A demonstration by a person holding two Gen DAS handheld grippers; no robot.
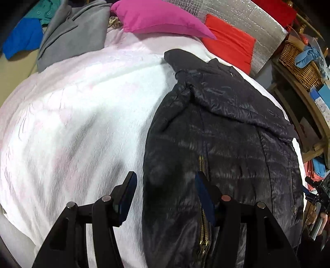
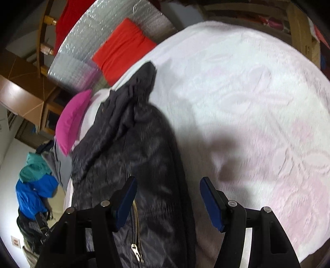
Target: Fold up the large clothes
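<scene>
A black quilted puffer jacket (image 1: 222,132) with a gold zipper (image 1: 203,222) lies flat on a white and pink bedspread (image 1: 78,115). One sleeve is folded across its upper part. My left gripper (image 1: 165,181) is open and empty, hovering over the jacket's left hem edge. In the right wrist view the same jacket (image 2: 132,156) lies to the left, and my right gripper (image 2: 168,185) is open and empty over its right edge, with the bedspread (image 2: 247,103) to the right.
A magenta pillow (image 1: 156,18), a red cushion (image 1: 229,41) and a silver foil panel (image 1: 247,18) sit at the head of the bed. A grey garment (image 1: 72,35) and blue clothing (image 1: 22,39) lie far left. A wicker basket (image 1: 299,64) stands on shelves at right.
</scene>
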